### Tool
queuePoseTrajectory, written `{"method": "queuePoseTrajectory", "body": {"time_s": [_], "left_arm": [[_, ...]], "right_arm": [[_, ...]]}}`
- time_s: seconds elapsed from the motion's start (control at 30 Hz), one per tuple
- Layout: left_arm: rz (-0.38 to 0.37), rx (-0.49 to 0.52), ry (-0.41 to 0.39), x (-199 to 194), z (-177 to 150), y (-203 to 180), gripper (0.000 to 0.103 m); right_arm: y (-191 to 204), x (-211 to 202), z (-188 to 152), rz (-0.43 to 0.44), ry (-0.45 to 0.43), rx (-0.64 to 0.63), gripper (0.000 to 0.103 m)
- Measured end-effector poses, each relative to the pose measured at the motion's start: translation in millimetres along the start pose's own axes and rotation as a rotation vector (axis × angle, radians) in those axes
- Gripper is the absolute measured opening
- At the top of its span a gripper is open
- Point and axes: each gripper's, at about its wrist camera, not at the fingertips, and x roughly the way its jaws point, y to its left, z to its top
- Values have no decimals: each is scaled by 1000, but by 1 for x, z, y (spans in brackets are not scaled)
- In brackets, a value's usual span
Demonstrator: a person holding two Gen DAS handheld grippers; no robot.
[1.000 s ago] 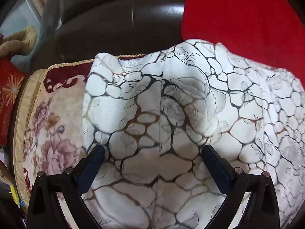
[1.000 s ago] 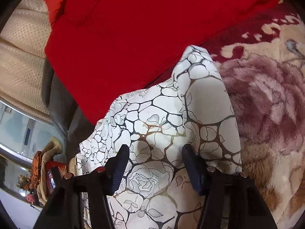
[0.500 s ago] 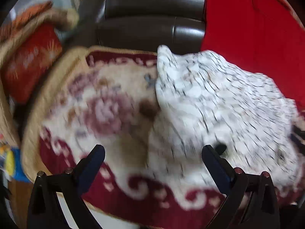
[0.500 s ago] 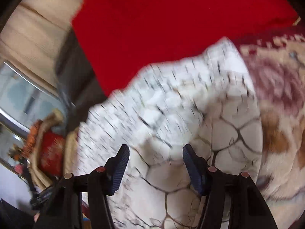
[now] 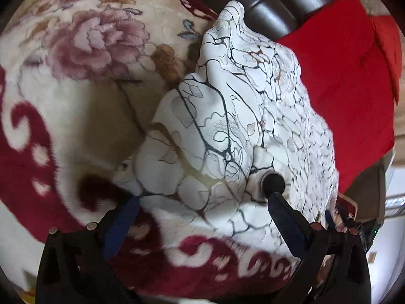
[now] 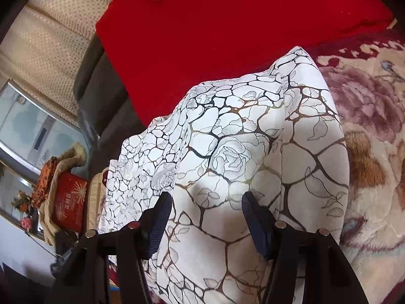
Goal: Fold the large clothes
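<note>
A white garment (image 5: 240, 116) with a black and gold crackle-and-rose print lies bunched on a floral blanket (image 5: 83, 50) on a sofa. My left gripper (image 5: 201, 212) is open wide over the garment's near edge. Its left finger (image 5: 121, 217) hangs over the blanket, and its right finger (image 5: 281, 210) is by a dark round spot (image 5: 273, 182) on the cloth. In the right wrist view the same garment (image 6: 253, 131) spreads below my right gripper (image 6: 207, 217). Its jaws stand about half apart, with cloth under them and the pads not pressing on it.
A red cloth (image 5: 341, 76) (image 6: 227, 25) lies against the garment's far side. The dark leather sofa back (image 5: 278, 2) runs behind it. A beige dotted cushion (image 6: 50, 38) and a red box (image 6: 68, 202) draped with cloth stand off to the left.
The left gripper swung sideways and rolled, from right over the garment to its near edge, so more blanket shows. The garment's pattern shifted under the right gripper. Neither jaw opening changed.
</note>
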Motion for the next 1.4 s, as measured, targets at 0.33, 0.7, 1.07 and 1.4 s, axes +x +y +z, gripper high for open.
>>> {"method": "queuePoseTrajectory", "body": {"time_s": [0.33,0.7,1.07,1.4], "left_arm": [[-55,43,-135,5,22,-29,59],[-157,-98,-140,25,29,-12,38],[-56,296,-290,-39,1,-129,22],[105,897,-213,-10,-136,-278,20]], "right_arm": [[4,10,4,-3,11,-8,62],[10,18,4,-30,25,-43,62],[3,4,5,2,30,-56,43],[-59,-14,19,192,88,184,33]]}}
